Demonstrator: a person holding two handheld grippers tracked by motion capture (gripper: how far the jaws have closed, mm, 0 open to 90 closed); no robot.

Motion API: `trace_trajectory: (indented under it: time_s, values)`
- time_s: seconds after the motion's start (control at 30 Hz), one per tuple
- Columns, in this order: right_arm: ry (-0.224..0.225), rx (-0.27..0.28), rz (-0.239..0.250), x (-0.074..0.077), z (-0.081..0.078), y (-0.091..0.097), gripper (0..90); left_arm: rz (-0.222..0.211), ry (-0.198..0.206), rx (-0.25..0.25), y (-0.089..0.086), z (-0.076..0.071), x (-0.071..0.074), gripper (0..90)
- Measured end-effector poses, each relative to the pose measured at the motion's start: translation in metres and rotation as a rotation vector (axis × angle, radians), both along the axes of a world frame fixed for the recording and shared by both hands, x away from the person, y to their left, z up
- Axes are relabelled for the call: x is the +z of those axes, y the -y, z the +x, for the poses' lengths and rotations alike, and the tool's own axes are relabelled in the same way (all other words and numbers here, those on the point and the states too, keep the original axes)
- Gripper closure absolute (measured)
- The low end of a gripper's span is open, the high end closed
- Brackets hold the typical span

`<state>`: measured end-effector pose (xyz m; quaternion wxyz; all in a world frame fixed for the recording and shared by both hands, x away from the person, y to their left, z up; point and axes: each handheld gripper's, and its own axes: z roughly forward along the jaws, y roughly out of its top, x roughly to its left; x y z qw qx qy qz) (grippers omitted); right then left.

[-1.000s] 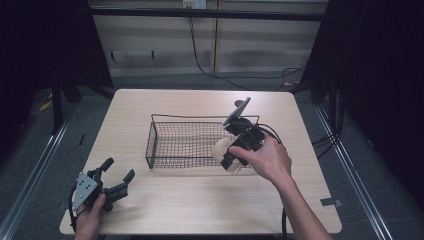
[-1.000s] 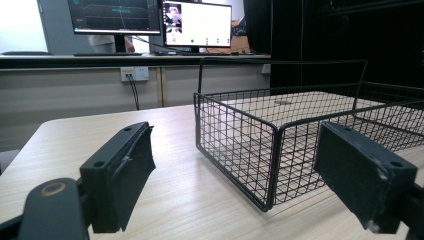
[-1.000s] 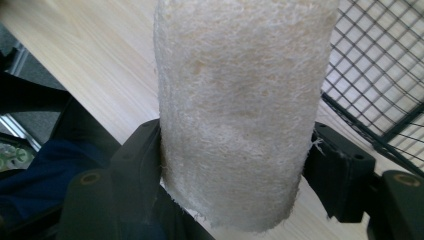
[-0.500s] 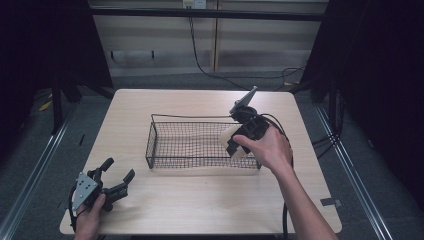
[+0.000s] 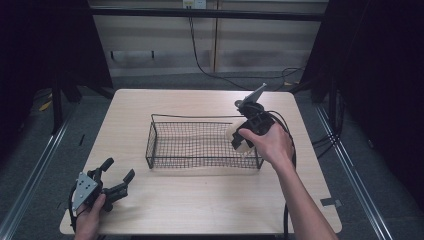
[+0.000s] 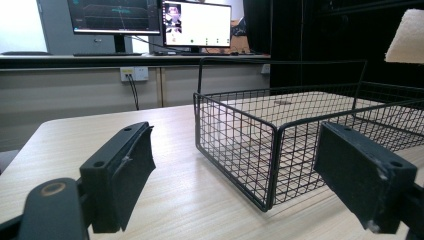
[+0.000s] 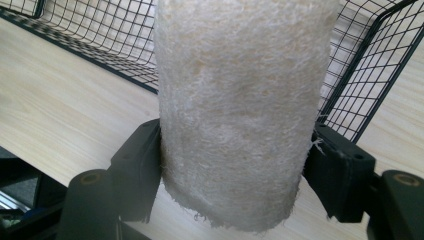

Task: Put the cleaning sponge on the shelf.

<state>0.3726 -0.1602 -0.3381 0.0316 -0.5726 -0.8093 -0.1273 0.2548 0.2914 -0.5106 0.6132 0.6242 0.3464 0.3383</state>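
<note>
We note right claw [image 7: 235,165] clamped on loofah roll [image 7: 235,100], held over right end of wire basket [image 5: 165,150]. Left claw [image 6: 240,175] apart, idle on tabletop [image 5: 200,200]. Step: placing. Next, we judge: lower inside, release.

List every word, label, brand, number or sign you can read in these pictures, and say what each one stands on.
None can be read.
Monitors behind the table, seen in the left gripper view: graphs and small text, too blurred to read.
Wire basket, pale fibrous roll and table: no lettering visible.
</note>
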Motion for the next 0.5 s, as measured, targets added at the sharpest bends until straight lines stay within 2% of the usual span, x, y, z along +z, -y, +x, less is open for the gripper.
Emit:
trace_trajectory:
  time_s: [0.13, 0.23, 0.5]
  values:
    - [-0.006, -0.020, 0.004, -0.004, 0.003, 0.002, 29.7, 0.000, 0.000, 0.000, 0.000, 0.000, 0.000, 15.7]
    - [-0.016, -0.036, 0.032, -0.009, 0.005, 0.005, 29.8, 0.001, 0.000, 0.000, 0.000, 0.000, 0.000, 15.7]
    - [-0.012, -0.099, 0.024, -0.019, 0.010, 0.014, 29.7, 0.000, 0.000, 0.000, 0.000, 0.000, 0.000, 15.7]
